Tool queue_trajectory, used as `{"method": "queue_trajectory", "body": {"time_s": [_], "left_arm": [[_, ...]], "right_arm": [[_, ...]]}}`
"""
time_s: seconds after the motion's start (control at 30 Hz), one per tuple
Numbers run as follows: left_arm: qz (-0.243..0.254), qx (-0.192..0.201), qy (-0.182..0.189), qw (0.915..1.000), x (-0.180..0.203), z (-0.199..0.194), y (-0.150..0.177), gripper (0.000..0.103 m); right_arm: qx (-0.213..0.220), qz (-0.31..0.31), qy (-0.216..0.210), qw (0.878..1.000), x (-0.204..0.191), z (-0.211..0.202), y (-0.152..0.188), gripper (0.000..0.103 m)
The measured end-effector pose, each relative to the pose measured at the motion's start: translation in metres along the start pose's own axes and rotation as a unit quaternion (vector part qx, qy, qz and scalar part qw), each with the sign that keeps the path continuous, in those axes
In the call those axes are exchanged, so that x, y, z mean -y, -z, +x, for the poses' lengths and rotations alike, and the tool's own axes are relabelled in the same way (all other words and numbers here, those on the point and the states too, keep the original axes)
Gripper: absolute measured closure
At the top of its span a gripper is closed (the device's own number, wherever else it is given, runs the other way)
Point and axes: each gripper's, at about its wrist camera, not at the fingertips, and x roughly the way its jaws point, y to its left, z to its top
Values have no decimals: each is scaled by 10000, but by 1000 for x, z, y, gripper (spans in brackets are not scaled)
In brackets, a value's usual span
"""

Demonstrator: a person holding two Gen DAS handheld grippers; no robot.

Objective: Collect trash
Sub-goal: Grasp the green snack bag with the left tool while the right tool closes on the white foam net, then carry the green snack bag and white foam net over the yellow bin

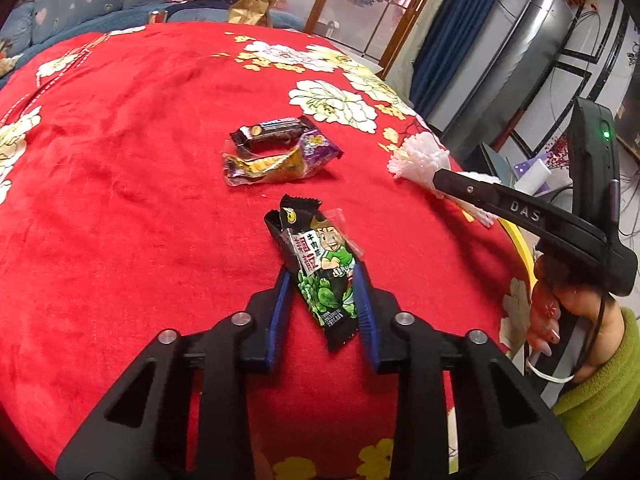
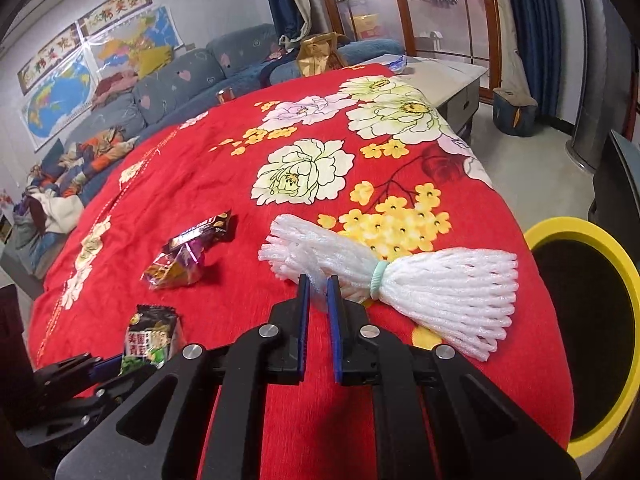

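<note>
The right gripper [image 2: 318, 280] is pinching the white foam net [image 2: 400, 276] on the table [image 2: 200, 184], just beside the yellow-rimmed bin [image 2: 624, 280] on its right; the left gripper [image 1: 316, 240] is closing around the green snack wrapper [image 1: 320, 272].

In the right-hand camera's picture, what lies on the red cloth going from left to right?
Green snack packet → purple and dark wrappers → white foam net held by the right gripper → yellow-rimmed bin past the cloth's edge.
</note>
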Motion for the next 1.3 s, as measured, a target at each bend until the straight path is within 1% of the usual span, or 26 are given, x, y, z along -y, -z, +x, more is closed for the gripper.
{"method": "queue_trajectory", "body": {"time_s": [0.17,0.43,0.83,1.03,1.3], "left_arm": [[169,87,136,9997,11,-5,0,88],[405,180,257,9987,32,-12,-1,98],[746,337,394,9959,64,-19,-7,98],[935,364,480,9938,85,-21,-9,98],[1238,370,553,9901,114,-16,-14,98]], "right_arm": [[156,57,-39,9999,3,-18,4,94],[329,189,23,9993,13,-38,8,95],[570,388,125,9975,35,-62,6,95],[677,552,240,9959,52,-70,4,95],[861,881,438,9914,84,-82,2,95]]}}
